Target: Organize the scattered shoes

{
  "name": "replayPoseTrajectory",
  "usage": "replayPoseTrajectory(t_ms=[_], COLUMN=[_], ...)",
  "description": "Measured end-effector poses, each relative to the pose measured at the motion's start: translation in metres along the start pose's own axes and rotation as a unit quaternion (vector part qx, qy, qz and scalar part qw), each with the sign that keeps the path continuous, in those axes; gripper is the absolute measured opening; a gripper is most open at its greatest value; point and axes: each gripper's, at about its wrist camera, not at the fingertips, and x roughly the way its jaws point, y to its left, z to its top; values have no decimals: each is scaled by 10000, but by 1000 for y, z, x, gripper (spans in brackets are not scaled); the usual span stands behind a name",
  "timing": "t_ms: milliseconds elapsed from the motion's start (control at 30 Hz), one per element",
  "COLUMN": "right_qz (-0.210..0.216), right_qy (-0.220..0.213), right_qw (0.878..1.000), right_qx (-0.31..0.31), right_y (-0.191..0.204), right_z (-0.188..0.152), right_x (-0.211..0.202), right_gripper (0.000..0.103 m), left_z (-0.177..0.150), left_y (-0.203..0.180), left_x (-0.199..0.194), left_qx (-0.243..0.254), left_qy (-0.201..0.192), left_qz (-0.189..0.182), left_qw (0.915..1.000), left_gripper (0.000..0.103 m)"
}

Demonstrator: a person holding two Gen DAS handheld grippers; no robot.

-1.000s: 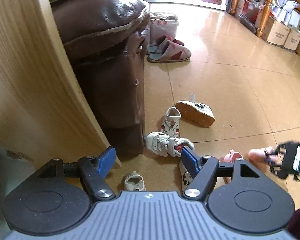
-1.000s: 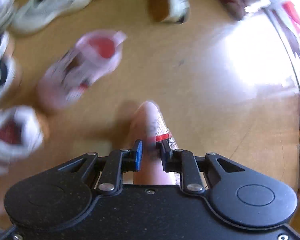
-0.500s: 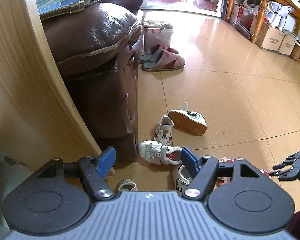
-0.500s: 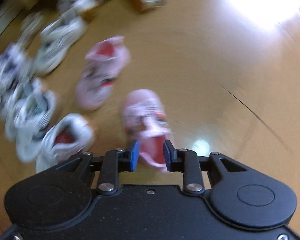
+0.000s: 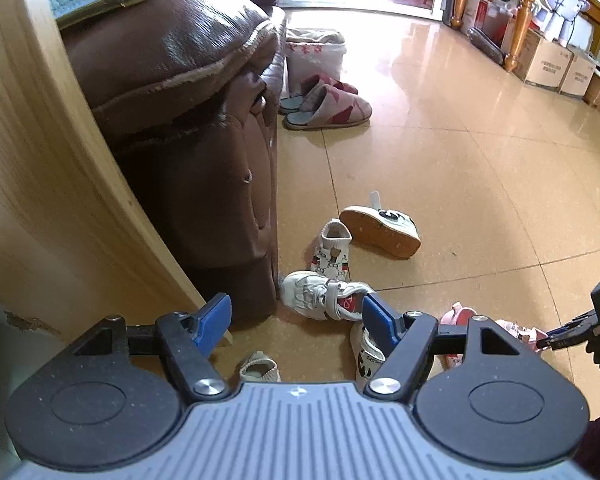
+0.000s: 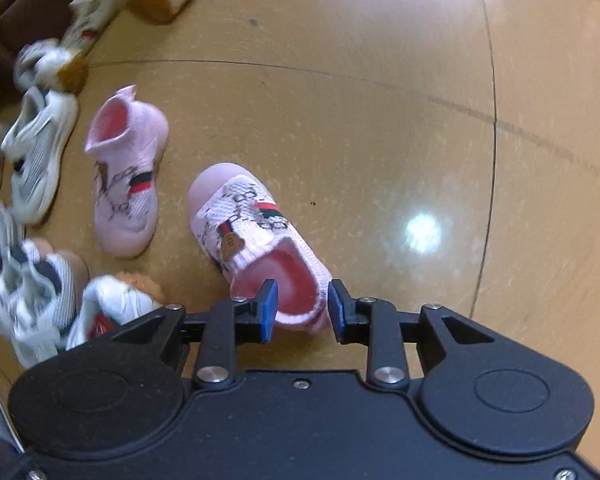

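The left gripper (image 5: pixel 296 320) is hanging with jaws wide and empty above the white shoes (image 5: pixel 324 294) by the sofa (image 5: pixel 188 128). The right gripper (image 6: pixel 302 308), nearer, has just been opening its jaws, standing clear astride the heel of the pink shoe (image 6: pixel 256 232), toe pointing away on the floor (image 6: pixel 380 120).

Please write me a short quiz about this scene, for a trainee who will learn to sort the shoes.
1. True or false: the pink shoe with the bear patch and its pink mate lie on their sides.
2. The left gripper is: A) open and empty; B) shut on a slipper; C) shut on a sock.
3. Which shoe shows its tan sole?
Key: 1 false, both stand on their soles. 2 A. 3 the tipped white shoe.
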Motion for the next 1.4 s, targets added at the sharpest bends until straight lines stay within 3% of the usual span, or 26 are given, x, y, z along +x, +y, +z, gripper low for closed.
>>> replayPoseTrajectory(t_ms=[100,167,300,333,367,400,467,533,567,600,633,700,800,900,967,1033,1100,1167,1267,1400], right_qz=[62,61,-206,-500,-839,-1182,-1377,-1484,-1481,-1456,-1440,-1241,-855,-486,-244,-108,-184,-253,182,455], right_qy=[197,188,439,496,515,492,282,-99,-267,-426,-514,-545,-462,-439,-446,-402,-249,-263,-331,-447], right_qw=[9963,9952,9978,9878,9700,9380,8972,8855,9007,9203,9312,9685,9937,9959,9933,9934,9955,9953,9893,9886], right_qx=[831,960,-443,-1388,-2223,-3220,-4188,-4401,-4076,-3606,-3309,-2087,-564,626,1037,1073,896,899,1411,1367], right_y=[-14,-15,6,22,36,51,68,76,75,73,70,48,14,-13,-19,-14,0,4,2,25], right_z=[-4,-6,8,13,15,13,16,26,36,48,54,64,61,53,51,51,51,52,57,67], right_x=[18,24,26,25,26,26,22,16,13,9,7,4,5,9,13,18,27,28,25,21], right_gripper=[31,21,12,10,10,9,10,16,22,44,58,58,57,55,47,23,13,10,6,5], left_z=[-1,-1,-4,-5,-6,-6,-7,-8,-8,-8,-8,-7,-6,-6,-6,-7,-8,-8,-8,-8], left_y=[-1,0,4,4,4,4,3,3,3,3,4,4,2,-1,-2,1,4,5,6,6], left_x=[4,5,8,9,10,12,14,15,17,18,19,19,17,16,16,17,19,20,19,17], left_qx=[28,28,-9,-17,-16,-2,30,48,47,42,24,6,41,74,109,91,52,40,41,43], left_qy=[38,58,109,131,152,172,208,238,261,279,284,266,241,220,221,248,284,290,275,249], left_qz=[5,22,62,70,75,75,79,85,94,103,113,104,75,52,66,96,129,132,118,109], left_qw=[10000,10000,9999,9999,9999,9998,9997,9997,9996,9995,9995,9996,9997,9997,9997,9996,9995,9995,9995,9996], left_gripper=[72,72,72,72,72,72,72,72,72,72,72,72,72,72,72,72,72,72,72,72])
